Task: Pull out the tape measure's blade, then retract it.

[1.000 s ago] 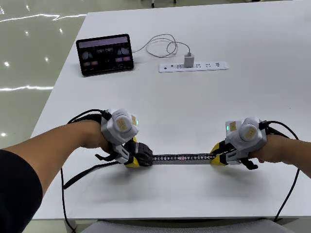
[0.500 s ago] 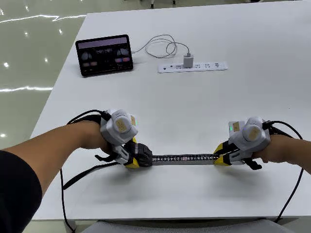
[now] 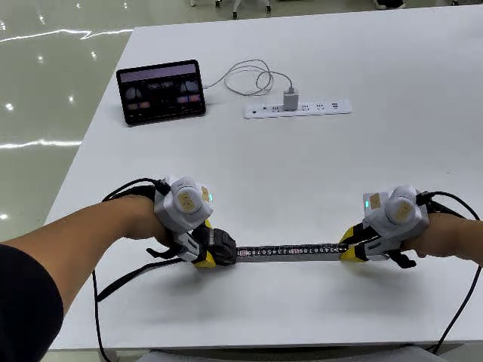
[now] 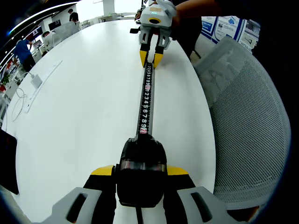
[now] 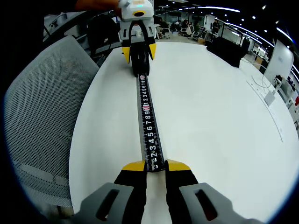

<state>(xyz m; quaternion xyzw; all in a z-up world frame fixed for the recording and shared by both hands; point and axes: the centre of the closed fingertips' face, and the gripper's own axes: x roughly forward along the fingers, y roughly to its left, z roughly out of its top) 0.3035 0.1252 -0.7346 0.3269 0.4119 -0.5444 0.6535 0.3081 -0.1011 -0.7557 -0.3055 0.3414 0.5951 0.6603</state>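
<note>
Along the table's (image 3: 302, 173) front edge, tape measure (image 3: 219, 246) clamped in left gripper (image 3: 205, 256) jaws, blade (image 3: 290, 250) drawn flat to right gripper (image 3: 353, 251), jaws pinched on its tip. Farther back in head view, tablet (image 3: 161, 92) and power strip (image 3: 298, 108); beside the table in gripper views, mesh chair (image 4: 247, 121).

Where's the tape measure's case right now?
Head view, lower left: the case is clamped in the left hand-held gripper, blade stretching rightward.

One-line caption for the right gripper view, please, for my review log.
Right hand-held gripper pinches the blade tip, drawn across the white table from the tape measure in the left hand-held gripper.
</note>
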